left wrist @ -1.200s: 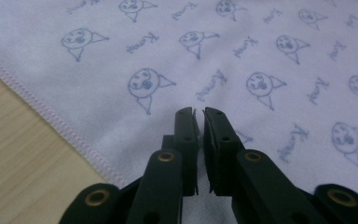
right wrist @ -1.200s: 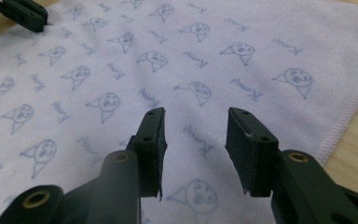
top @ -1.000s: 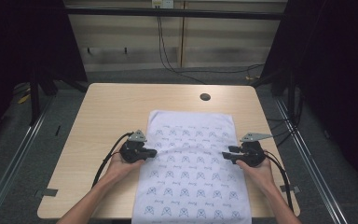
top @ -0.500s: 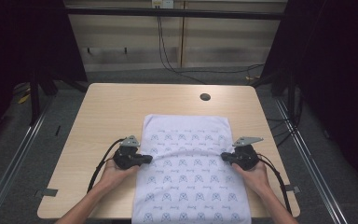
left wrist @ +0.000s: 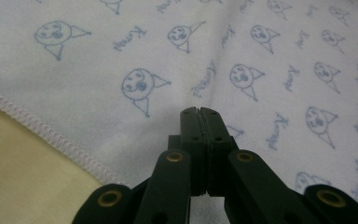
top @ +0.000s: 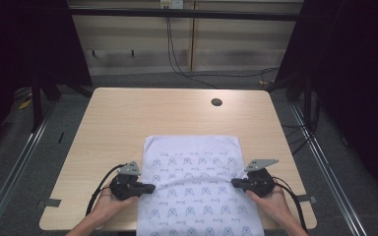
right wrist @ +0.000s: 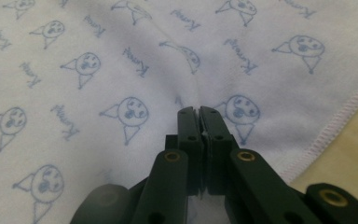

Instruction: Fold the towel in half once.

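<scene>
Printed white towel [top: 192, 182] lay on wooden table [top: 128, 123]; left gripper [top: 145, 187] and right gripper [top: 236, 183] each pinched a towel side edge, probably for folding.

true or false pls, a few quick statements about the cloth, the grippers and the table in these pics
1. The cloth is white with a blue print. True.
2. The left gripper has its jaws wide open. False: they are shut, pinching the cloth at its left edge.
3. The right gripper is shut on the cloth's right edge. True.
4. The cloth covers the dark hole in the table. False: the hole lies bare, beyond the cloth's far edge.
5. The cloth hangs over the table's near edge. True.
</scene>
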The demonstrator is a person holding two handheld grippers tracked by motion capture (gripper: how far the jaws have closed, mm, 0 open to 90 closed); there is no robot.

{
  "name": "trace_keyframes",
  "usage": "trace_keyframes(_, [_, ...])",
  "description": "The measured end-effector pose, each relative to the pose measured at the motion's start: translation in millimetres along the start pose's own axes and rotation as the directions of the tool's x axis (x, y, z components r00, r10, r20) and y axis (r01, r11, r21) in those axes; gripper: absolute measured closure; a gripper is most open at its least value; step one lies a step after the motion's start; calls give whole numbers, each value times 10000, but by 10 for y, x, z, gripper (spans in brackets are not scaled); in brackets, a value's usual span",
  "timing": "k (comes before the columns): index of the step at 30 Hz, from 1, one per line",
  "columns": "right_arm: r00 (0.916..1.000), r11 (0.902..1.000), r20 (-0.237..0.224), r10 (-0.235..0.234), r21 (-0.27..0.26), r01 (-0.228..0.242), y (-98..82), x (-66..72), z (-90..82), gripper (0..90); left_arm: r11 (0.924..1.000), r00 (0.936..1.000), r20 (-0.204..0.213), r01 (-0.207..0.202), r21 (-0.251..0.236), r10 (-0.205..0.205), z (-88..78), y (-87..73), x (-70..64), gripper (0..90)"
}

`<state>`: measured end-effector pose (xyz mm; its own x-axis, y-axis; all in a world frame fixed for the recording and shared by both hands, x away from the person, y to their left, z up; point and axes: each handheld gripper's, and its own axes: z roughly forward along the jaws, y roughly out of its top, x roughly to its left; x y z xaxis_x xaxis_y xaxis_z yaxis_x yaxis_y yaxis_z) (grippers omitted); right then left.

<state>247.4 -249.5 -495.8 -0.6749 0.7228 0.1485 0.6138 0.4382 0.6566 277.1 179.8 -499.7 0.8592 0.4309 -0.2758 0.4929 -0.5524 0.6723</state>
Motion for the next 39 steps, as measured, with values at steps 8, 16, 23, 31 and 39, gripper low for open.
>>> trace_keyframes(8, [9967,9987,-736,-344,355,370,-184,284,-148,875,9990,9983,567,-151,419,127,-119,-158,-273,885])
trace_keyframes(16, [9966,9979,-749,-334,-578,291,-55,150,-222,773,9958,10000,52,8,-915,-3,-267,26,-82,793])
trace_keyframes(23, [9984,9897,489,266,-1415,-195,283,-321,-194,684,9847,9874,-1478,306,-1718,-565,-378,396,411,787])
trace_keyframes(31, [9938,9922,1033,418,-1216,-291,570,-720,101,645,9748,9838,-1437,752,-2102,-1069,-279,558,728,710])
trace_keyframes(39, [9894,9950,1358,515,-918,-392,565,-776,385,554,9830,9780,-1620,1075,-1488,-1315,-148,400,879,678])
